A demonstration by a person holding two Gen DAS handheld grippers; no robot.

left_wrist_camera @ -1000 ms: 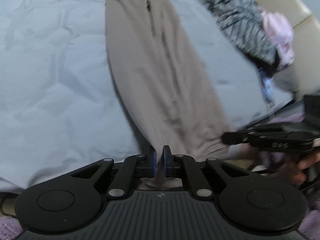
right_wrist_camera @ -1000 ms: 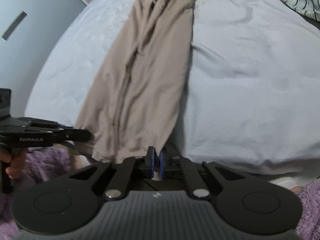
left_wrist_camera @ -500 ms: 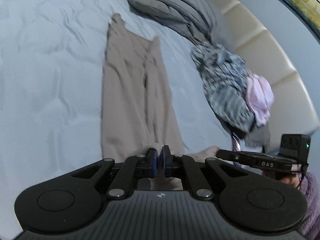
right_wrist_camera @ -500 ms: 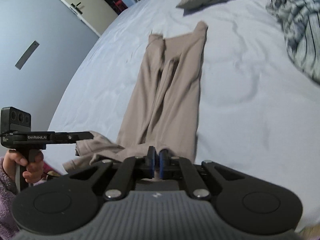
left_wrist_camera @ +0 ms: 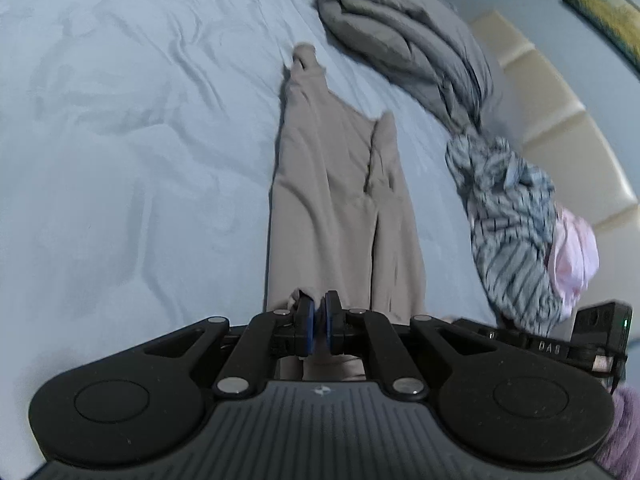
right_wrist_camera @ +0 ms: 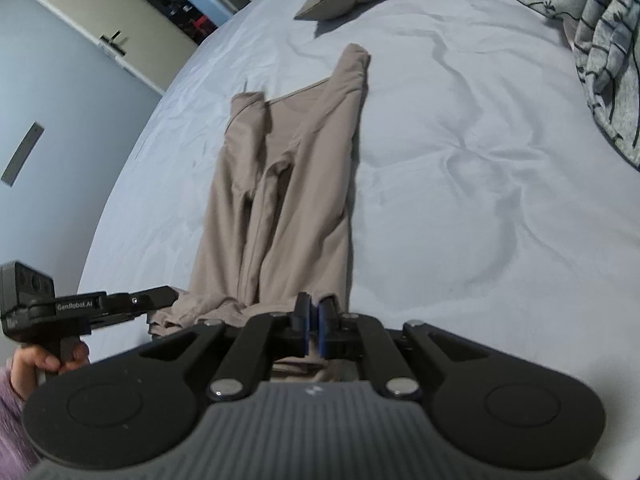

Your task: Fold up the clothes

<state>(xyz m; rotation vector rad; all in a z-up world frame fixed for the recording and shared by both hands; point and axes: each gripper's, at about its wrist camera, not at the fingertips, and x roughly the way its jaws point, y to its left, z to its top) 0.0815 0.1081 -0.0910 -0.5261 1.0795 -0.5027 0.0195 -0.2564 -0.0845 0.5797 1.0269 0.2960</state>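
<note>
Beige trousers (left_wrist_camera: pixel 340 216) lie lengthwise on a pale blue bedsheet (left_wrist_camera: pixel 120 160); left gripper (left_wrist_camera: pixel 318 322) and right gripper (right_wrist_camera: pixel 314 320) each pinch a near corner, apparently to fold them.

We read "GenRobot.AI" in pale letters on the left gripper's (right_wrist_camera: pixel 160 300) black body at nine o'clock, and "DAS" on the right gripper's (left_wrist_camera: pixel 472 326) body at four o'clock.

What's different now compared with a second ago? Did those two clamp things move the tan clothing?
Both grippers, left and right, stayed shut on the near end of the tan garment and carried it forward over the bed, so the cloth looks shorter and the gray pillows come into view. The striped clothes pile stayed put.
</note>
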